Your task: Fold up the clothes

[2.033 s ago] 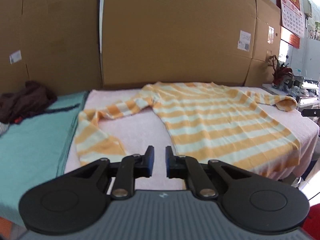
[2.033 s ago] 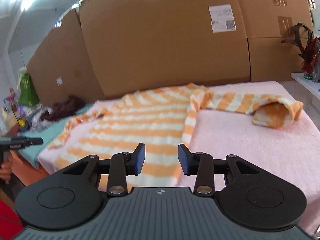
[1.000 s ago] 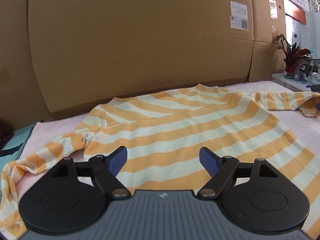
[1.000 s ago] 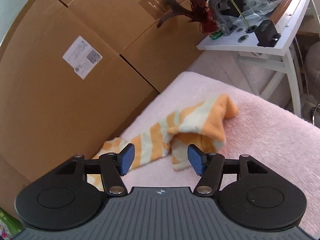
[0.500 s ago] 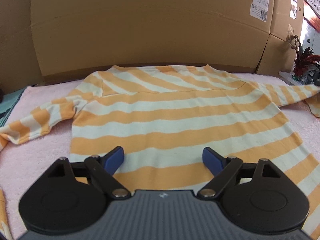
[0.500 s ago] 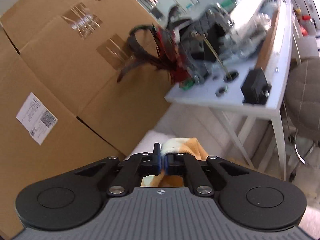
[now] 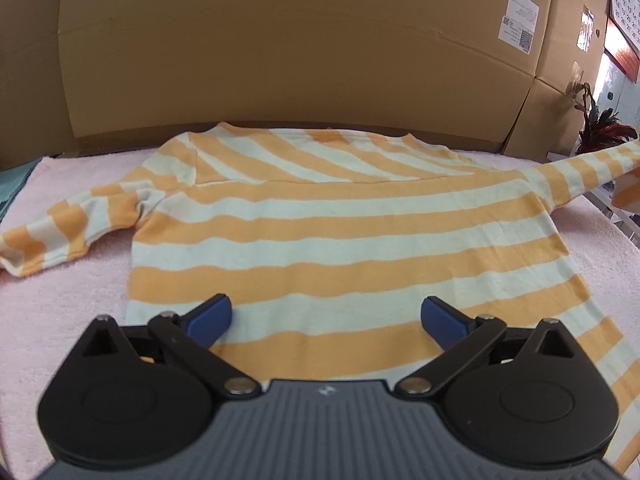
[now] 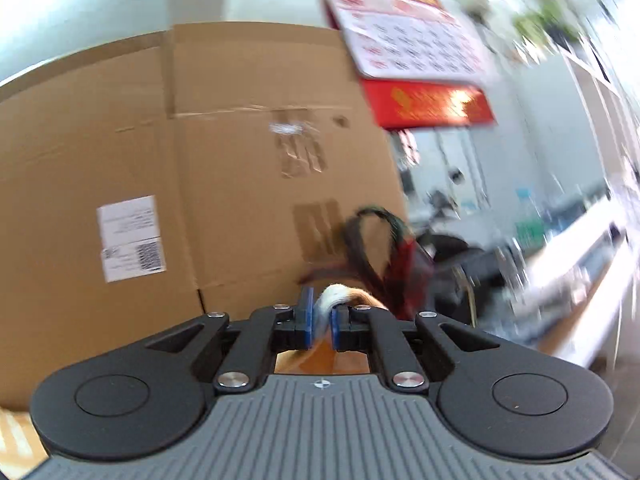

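Folding has begun with one sleeve: the right gripper (image 8: 319, 322) pinches what looks like the cuff, fingers easing slightly. The striped sweater (image 7: 340, 232) lies flat ahead of the left gripper (image 7: 326, 318), spread wide, empty. Next: carry the sleeve across.

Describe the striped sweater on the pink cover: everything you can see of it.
The striped sweater is a soft knit in orange and cream bands, lying flat on the pink cover, neckline toward the cardboard boxes. One sleeve lies bent on the cover; the other sleeve is raised, its cuff pinched in the right gripper. The left gripper, jaws opening, hovers over the hem.
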`<state>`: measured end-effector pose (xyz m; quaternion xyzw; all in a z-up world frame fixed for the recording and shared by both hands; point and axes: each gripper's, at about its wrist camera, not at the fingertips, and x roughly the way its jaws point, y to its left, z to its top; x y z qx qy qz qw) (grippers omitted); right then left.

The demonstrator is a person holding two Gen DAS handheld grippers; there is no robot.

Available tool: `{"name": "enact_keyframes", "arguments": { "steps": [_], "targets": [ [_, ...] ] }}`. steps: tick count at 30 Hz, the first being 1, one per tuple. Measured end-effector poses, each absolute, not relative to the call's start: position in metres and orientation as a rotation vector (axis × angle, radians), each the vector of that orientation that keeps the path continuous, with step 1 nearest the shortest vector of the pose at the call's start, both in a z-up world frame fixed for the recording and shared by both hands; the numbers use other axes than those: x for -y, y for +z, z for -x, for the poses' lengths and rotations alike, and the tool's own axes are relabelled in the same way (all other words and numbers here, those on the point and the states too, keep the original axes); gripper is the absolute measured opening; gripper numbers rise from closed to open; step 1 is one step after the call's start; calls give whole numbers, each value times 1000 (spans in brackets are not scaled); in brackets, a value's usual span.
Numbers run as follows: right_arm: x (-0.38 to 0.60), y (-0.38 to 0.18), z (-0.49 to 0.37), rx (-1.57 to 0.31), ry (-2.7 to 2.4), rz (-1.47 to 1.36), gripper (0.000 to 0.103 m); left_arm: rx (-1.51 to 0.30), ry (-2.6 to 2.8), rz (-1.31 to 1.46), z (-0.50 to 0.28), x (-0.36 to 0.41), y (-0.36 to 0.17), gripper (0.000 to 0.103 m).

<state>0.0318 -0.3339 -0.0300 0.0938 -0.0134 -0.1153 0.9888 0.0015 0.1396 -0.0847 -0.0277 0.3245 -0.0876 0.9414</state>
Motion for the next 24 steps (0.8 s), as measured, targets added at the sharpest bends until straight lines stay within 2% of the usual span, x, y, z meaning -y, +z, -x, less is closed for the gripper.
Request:
{"name": "enact_keyframes", "arguments": {
  "steps": [7, 10, 13, 14, 16, 18, 23, 24],
  "targets": [
    [367, -65, -55, -463, -353, -385, 14, -656, -184, 86, 0, -143, -85, 102],
    [378, -94, -29, -552, -397, -578, 17, -657, -189, 88, -1, -144, -85, 102],
    [378, -99, 1, -535, -456, -679, 36, -657, -192, 88, -1, -143, -85, 102],
    [376, -97, 8, -527, -476, -696, 45, -656, -192, 89, -1, -143, -85, 102],
    [371, -92, 23, -509, -511, -728, 43, -655, -192, 93, -1, -144, -85, 102],
    [344, -85, 14, -476, -330, -705, 35, -656, -193, 92, -1, -144, -85, 102],
    [264, -74, -56, -540, 120, -700, 35, -657, -188, 86, 0, -142, -85, 102],
    [248, -72, -73, -551, 133, -624, 35, -657, -187, 86, 0, -142, -85, 102]
  ]
}}
